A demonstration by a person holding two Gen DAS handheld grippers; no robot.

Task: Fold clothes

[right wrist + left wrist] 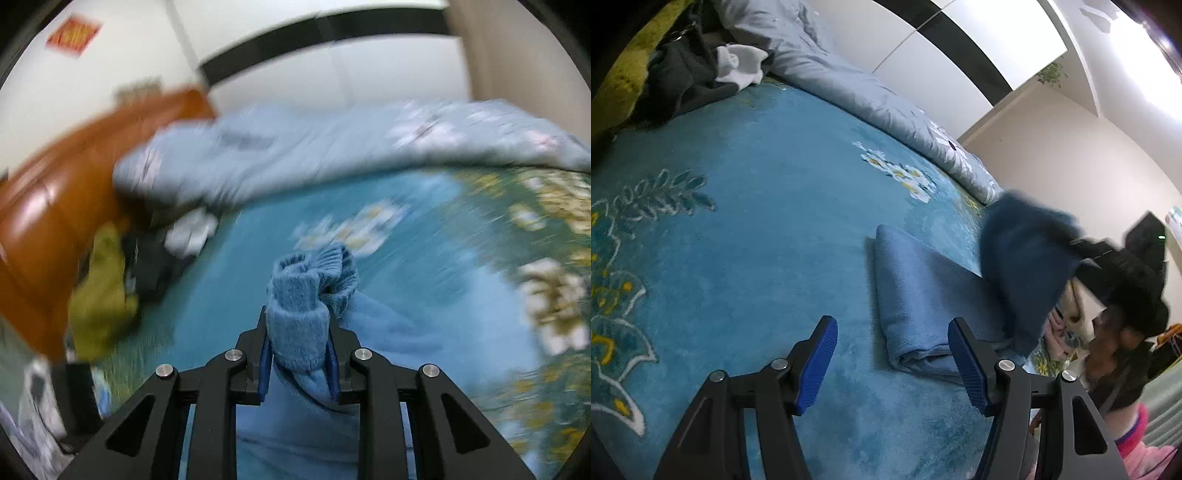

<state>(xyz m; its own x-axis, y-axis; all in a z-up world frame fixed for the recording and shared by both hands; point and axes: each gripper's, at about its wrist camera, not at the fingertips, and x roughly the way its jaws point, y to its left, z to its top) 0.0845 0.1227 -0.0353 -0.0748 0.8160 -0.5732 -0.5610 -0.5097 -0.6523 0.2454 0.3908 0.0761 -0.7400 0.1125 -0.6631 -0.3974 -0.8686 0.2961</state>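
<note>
Right fingers (328, 325) around blue garment (299, 314)

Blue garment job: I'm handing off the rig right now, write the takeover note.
Left tool: open, empty, low over the bedspread beside the folded part of the blue garment.
Right tool: shut on a bunched end of the blue garment, lifted off the bed.
Done: one part lies folded.
Left: lay the lifted end over and flatten. Unfolded clothes pile waits at the far corner.
</note>
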